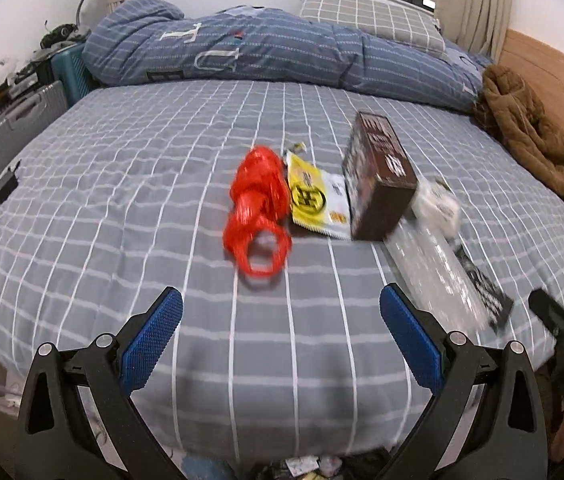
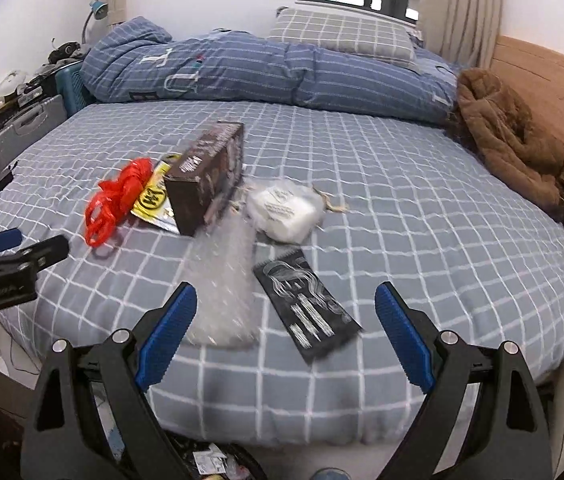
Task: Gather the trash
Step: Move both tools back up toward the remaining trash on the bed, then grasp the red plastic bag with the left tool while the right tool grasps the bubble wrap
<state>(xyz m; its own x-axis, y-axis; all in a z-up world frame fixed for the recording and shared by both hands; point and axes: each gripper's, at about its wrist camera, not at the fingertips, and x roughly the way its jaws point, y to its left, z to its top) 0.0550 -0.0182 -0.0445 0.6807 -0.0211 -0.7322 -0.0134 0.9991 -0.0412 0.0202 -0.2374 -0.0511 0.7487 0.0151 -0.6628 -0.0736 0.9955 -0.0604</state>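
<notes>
Both tongs hang wide open and empty over the near edge of the bed (image 1: 122,184), the left gripper (image 1: 281,312) facing the red plastic bag (image 1: 258,208) and the right gripper (image 2: 286,308) over the bubble wrap (image 2: 222,292) and black packet (image 2: 306,304). The trash lies mid-bed: bag, yellow sachet (image 1: 314,200) and brown box (image 1: 378,176) close together. Only the right wrist view clearly shows the white pouch (image 2: 286,210), which looks like wadded plastic; the left view blurs it.
</notes>
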